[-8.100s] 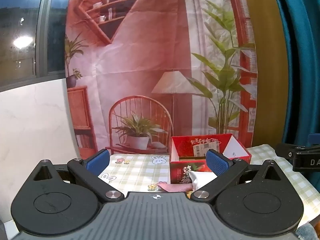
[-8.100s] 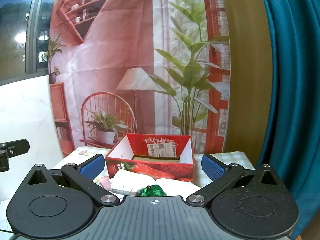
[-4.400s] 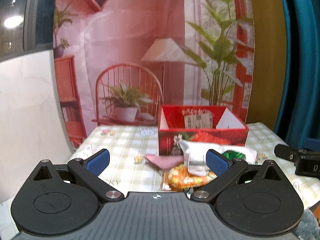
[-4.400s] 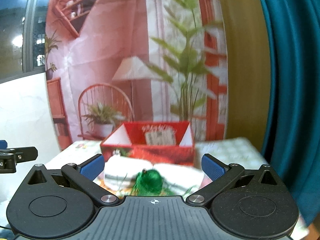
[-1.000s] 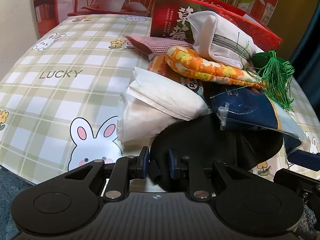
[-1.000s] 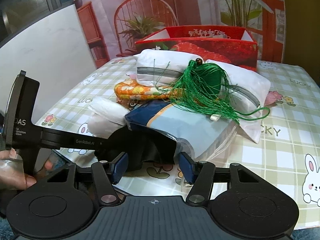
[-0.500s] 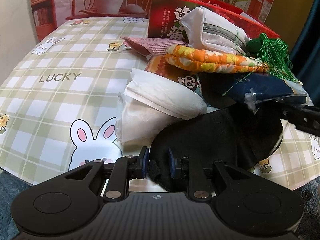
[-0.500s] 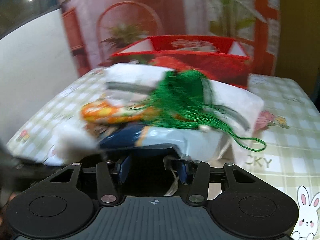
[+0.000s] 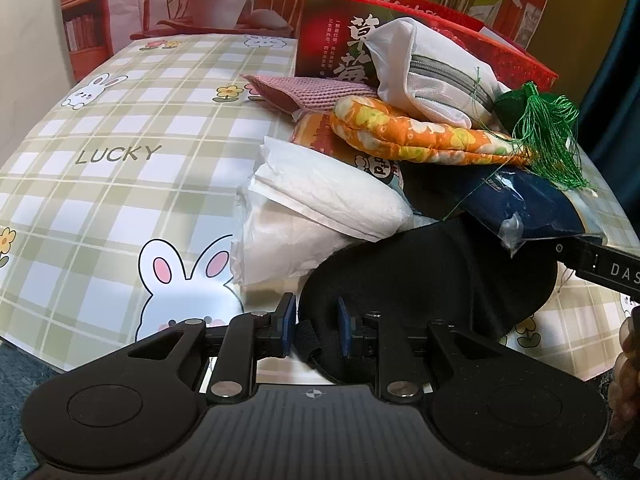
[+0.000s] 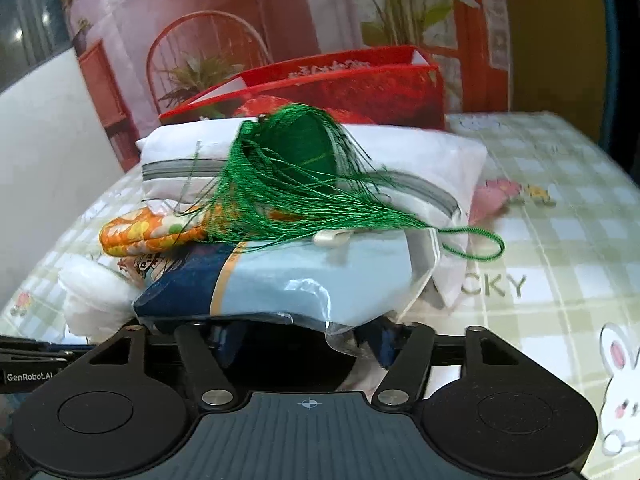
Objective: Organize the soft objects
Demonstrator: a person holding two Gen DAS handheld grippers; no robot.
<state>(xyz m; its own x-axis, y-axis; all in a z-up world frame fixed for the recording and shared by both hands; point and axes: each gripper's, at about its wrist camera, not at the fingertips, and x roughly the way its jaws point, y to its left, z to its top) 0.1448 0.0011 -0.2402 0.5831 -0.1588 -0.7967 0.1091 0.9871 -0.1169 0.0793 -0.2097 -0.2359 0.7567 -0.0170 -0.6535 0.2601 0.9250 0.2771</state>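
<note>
— Checked cloth with rabbits is seen spread over the worktop (image 9: 120, 184); what is piled on it?

— Soft things are heaped before a red box (image 9: 500, 46): a white zip pouch (image 9: 424, 76), an orange floral pad (image 9: 416, 140), a green tassel (image 10: 296, 184), a bagged blue cloth (image 10: 304, 280).

— And the left hand-held gripper (image 9: 316, 330)?

— A black sleep mask (image 9: 432, 280) is pinched by its strap at the near edge.

— The right hand-held gripper (image 10: 308, 340)?

— Its jaws have just been opening; they are half hidden under the bag, seemingly gripping nothing.
</note>
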